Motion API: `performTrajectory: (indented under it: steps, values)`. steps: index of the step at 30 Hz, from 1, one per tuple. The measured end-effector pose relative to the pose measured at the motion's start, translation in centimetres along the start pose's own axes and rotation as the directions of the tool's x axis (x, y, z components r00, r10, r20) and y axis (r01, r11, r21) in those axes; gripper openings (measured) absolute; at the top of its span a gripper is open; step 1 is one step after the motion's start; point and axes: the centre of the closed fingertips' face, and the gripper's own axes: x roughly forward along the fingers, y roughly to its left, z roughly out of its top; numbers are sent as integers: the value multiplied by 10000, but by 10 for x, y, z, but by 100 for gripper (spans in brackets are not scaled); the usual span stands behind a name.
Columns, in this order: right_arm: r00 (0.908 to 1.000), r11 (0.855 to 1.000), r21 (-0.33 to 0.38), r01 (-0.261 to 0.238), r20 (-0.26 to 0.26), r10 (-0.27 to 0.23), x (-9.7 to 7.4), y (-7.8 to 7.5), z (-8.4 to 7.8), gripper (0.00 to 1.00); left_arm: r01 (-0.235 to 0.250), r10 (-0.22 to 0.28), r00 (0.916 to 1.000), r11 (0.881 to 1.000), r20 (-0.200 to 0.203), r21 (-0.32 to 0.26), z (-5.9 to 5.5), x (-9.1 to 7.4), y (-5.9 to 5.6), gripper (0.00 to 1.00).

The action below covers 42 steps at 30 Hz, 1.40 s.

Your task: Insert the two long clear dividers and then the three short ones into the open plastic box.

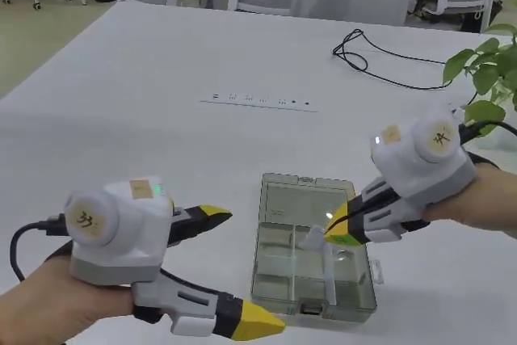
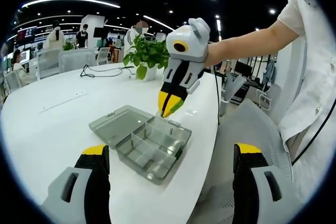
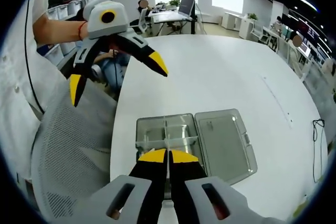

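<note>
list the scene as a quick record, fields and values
table: white
box: open, lid lying flat on table
right gripper: shut on divider, over box
left gripper: open, empty, beside box
inside box: some dividers in place, count unclear
also on table: cable
at table edge: plant

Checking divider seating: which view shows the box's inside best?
Right gripper view: it looks down into the box, dividers crossing inside. Head view has the right gripper covering part; left gripper view shows it low and slanted.
</note>
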Motion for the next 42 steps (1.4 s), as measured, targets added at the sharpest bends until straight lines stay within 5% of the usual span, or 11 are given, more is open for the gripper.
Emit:
performTrajectory:
  steps: [9, 21, 42]
  values:
    - [10000, 9999, 158, -48, 14, 48, 3, 0, -2, 3, 30, -29, 10000, 10000, 83, -45, 2, 2, -2, 100]
    - [9998, 9970, -763, -92, -183, 78, 12, 6, -6, 2, 36, -35, 9999, 9999, 110, -146, 0, 1, -4, 100]
    - [9997, 9935, -1116, -213, -154, 197, 15, 7, -5, 2, 71, -69, 9999, 9998, 99, -159, 0, 3, -4, 100]
